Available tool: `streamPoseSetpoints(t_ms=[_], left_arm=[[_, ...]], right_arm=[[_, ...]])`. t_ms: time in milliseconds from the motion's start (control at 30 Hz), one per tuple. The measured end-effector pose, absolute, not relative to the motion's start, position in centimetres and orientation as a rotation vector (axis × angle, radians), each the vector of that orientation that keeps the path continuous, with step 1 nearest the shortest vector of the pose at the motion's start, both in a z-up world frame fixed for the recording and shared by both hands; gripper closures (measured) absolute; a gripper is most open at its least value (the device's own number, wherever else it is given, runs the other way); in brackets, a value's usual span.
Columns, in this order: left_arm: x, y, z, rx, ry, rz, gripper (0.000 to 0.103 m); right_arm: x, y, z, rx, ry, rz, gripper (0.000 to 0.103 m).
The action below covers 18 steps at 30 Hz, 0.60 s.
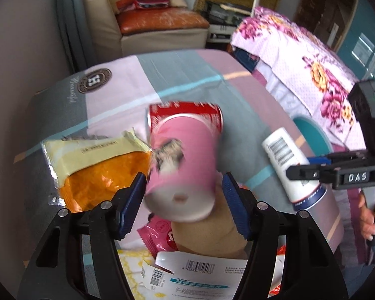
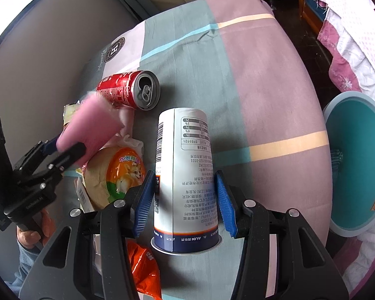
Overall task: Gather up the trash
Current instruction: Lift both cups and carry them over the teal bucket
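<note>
My left gripper [image 1: 183,195] is shut on a pink paper cup [image 1: 182,160], held above the table; the cup looks blurred and also shows in the right wrist view [image 2: 92,125]. My right gripper [image 2: 185,200] is shut on a white and blue paper cup [image 2: 185,175], also seen in the left wrist view [image 1: 292,167]. A red soda can [image 2: 127,90] lies on its side on the cloth-covered table [image 2: 262,75]. A yellow-orange wrapper [image 1: 95,167], a pink wrapper [image 1: 157,232] and a white carton [image 1: 200,275] lie below the left gripper.
A teal trash bin [image 2: 357,165] stands to the right of the table, a red scrap inside it. A round snack pack [image 2: 115,175] and an orange wrapper [image 2: 142,267] lie near the right gripper. A sofa [image 1: 157,22] and flowered bedding [image 1: 300,57] are beyond.
</note>
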State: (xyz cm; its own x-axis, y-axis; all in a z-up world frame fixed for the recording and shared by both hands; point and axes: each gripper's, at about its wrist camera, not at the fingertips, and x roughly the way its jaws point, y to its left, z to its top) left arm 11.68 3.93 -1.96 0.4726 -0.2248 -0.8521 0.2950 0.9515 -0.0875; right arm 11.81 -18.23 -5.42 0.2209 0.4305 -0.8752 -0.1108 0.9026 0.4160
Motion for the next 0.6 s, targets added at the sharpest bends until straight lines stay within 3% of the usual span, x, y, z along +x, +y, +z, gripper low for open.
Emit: streamPoseSetpoints(t_ms=[167,533,567,600], left_arm=[[12.9,4.0,-2.6,0.106,1.054,-0.303,0.022],[14.9,3.5,-4.3,0.072,1.140,-0.259,0.020],[14.8,3.4,-4.6,0.061,1.145,-0.258,0.023],[14.8,3.4,-4.7,0.064,1.146,-0.249,0.044]], right_arm=[[11.8,-18.4,-5.4,0.294,1.300,0.383,0.057],[12.3,-18.7,-6.4,0.314,1.320,0.379,0.057],[12.3,-18.6,-6.4,0.313,1.318,0.380,0.057],[12.2,-18.6,-6.3,0.311,1.315,0.379,0.057]])
